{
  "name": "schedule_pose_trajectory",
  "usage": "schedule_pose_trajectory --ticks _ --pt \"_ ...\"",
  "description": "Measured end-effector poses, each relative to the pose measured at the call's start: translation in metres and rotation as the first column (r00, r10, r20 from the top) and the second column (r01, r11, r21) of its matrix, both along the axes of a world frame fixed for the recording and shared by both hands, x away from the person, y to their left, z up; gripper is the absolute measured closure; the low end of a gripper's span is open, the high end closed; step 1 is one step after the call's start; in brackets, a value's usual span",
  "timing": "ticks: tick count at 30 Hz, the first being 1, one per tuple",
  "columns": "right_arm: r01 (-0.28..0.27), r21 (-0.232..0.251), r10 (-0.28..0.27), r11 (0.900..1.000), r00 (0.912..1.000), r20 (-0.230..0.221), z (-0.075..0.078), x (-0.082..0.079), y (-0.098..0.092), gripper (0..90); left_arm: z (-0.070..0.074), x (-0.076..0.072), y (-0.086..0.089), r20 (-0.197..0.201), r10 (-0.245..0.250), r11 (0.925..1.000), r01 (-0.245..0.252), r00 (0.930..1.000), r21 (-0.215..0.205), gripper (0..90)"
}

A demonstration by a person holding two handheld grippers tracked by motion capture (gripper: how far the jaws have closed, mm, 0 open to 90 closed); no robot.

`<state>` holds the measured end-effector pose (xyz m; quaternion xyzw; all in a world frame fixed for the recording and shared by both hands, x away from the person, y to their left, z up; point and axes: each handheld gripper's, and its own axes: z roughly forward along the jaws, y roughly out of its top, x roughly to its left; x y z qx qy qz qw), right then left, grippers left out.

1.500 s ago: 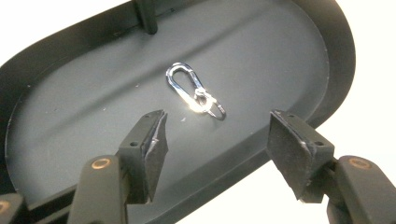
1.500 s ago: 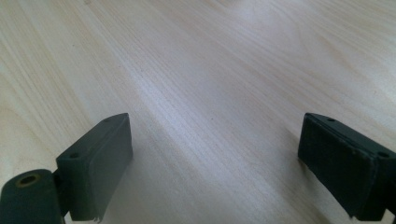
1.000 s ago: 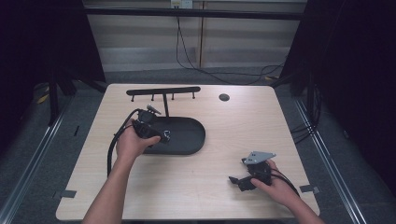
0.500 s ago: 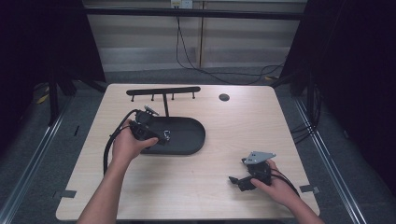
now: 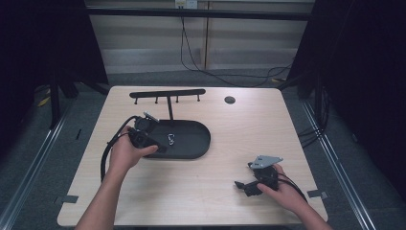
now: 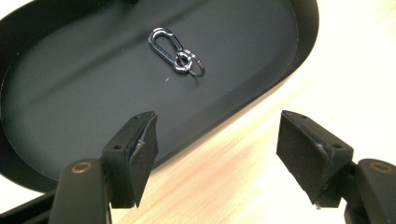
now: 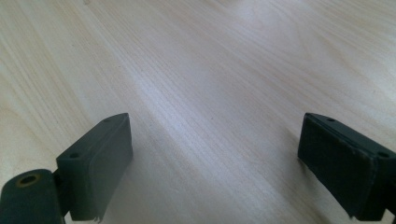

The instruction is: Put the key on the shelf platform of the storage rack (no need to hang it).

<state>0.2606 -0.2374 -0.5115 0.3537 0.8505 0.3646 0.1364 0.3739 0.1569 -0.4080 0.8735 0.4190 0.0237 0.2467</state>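
- L gripper (image 5: pixel 154 146): at the left end of the black oval tray (image 5: pixel 203 143), held in the person's left hand (image 5: pixel 125 152). In the left gripper view the jaws stand apart and have just been opening further; nothing lies between the pads (image 6: pixel 144 151). They straddle the tray's near rim, pointing in at the tray floor.
- Carabiner clip (image 6: pixel 166 43): small, silver, with a split ring (image 6: pixel 195 65) linked to one end. It lies flat on the tray floor, roughly mid-tray, ahead of the L jaws and apart from them. In the high view it is a small bright spot (image 5: pixel 171 139).
- Handling, est.: light, stiff metal with a polished and likely slippery finish. The ring is loose on its link and will swing or trail when lifted. It lies low on the tray floor, so the pads must come down close to the surface.
- Grip point, rec.: across the long sides of the clip body near its middle. Avoid the ring, which is thin and will pivot out. Which side carries the spring gate cannot be made out at this res.
- Hook rack (image 5: pixel 167 93): black bar on a post, standing at the tray's far side; pegs bare.
- R gripper (image 5: pixel 249 187): rests low over bare wooden table (image 5: pixel 230 124) near the front right, well apart from the tray. Jaws wide apart, empty.
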Motion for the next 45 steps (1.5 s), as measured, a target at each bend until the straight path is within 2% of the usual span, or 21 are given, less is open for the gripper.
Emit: schedule_pose_trajectory --ticks 20,22,31,34,38,45 --pt "0.001 0.0 -0.001 1.0 1.0 0.0 0.0 0.0 0.0 9.6 -0.005 -0.018 0.011 0.006 -0.02 0.9998 0.02 0.9998 0.006 27.8" --pt "0.001 0.0 -0.001 1.0 1.0 0.0 0.0 0.0 0.0 9.6 -0.005 -0.019 0.013 0.013 -0.026 0.9994 0.025 0.9996 0.024 27.8" --pt "0.001 0.0 -0.001 1.0 1.0 0.0 0.0 0.0 0.0 9.6 -0.013 -0.027 0.021 0.007 -0.012 0.9999 0.011 0.9999 0.004 27.5" --pt "0.001 0.0 -0.001 1.0 1.0 0.0 0.0 0.0 0.0 9.6 -0.015 -0.028 0.024 0.01 -0.019 0.9997 0.019 0.9998 0.013 27.4" --pt "0.001 0.0 -0.001 1.0 1.0 0.0 0.0 0.0 0.0 9.6 -0.02 -0.032 0.028 0.005 -0.012 0.9999 0.012 0.9999 -0.005 27.4" --pt "0.001 0.0 -0.001 1.0 1.0 0.0 0.0 0.0 0.0 9.6 -0.026 -0.037 0.039 0.004 0.008 0.9999 -0.008 1.0 -0.01 27.4"
